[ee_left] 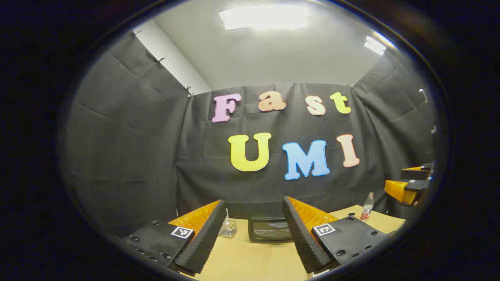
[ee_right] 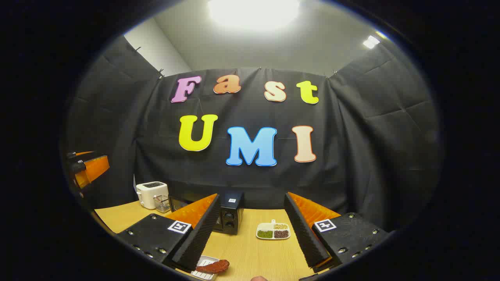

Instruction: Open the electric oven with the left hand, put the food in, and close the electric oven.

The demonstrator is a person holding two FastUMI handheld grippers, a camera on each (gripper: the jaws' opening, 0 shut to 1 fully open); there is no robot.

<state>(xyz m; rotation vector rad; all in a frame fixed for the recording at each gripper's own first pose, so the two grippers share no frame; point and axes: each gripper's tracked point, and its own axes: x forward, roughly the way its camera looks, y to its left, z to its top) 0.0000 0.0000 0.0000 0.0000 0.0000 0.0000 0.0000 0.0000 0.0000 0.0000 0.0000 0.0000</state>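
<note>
Light wooden table [ee_right: 250, 249] in a booth, crowded with kitchenware.
Straight ahead of the left gripper [ee_left: 250, 234]: black electric oven [ee_left: 269, 230], clear glass container [ee_left: 228, 229] to its left, bottle [ee_left: 367, 207] far right. Ahead of the right gripper [ee_right: 250, 230]: divided dish [ee_right: 273, 231] of beans; near the left finger, reddish food [ee_right: 213, 266] on a small white tray [ee_right: 203, 269]; farther left, white toaster [ee_right: 151, 194].

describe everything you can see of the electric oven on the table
The electric oven is a small, dark, box-shaped countertop unit standing upright on the light wooden table, close to the back wall. In the left gripper view its dark front door looks shut, seen between the open fingers. In the right gripper view its control side carries two round knobs. Neither gripper touches it.
</note>
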